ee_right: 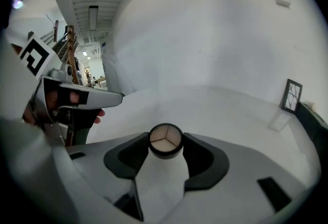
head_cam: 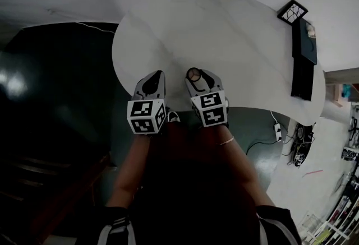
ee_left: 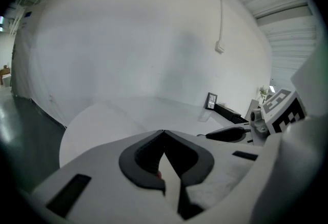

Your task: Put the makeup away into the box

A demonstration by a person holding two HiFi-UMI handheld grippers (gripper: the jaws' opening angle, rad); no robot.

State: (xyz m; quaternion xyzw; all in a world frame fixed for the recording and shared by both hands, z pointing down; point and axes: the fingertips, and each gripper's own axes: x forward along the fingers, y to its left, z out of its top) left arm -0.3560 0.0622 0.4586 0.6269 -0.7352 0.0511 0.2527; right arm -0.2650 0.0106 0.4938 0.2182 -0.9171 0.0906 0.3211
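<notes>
A round makeup compact (head_cam: 193, 74) with a black rim and a beige, three-part face sits between the pads of my right gripper (head_cam: 195, 77), which is shut on it above the white table's (head_cam: 224, 31) near edge. The right gripper view shows the compact (ee_right: 165, 140) clamped at the jaw tips of the right gripper (ee_right: 165, 147). My left gripper (head_cam: 157, 74) hovers just to its left, jaws shut with the tips meeting (ee_left: 163, 131) and nothing clearly between them. A long black box (head_cam: 303, 64) lies at the table's far right edge, well away from both grippers.
A small black-framed picture (head_cam: 292, 12) stands beside the black box, and it shows too as the picture (ee_left: 211, 100) and the picture (ee_right: 291, 96). Dark green floor lies left of the table. A power strip with cables (head_cam: 277, 130) lies on the floor at the right.
</notes>
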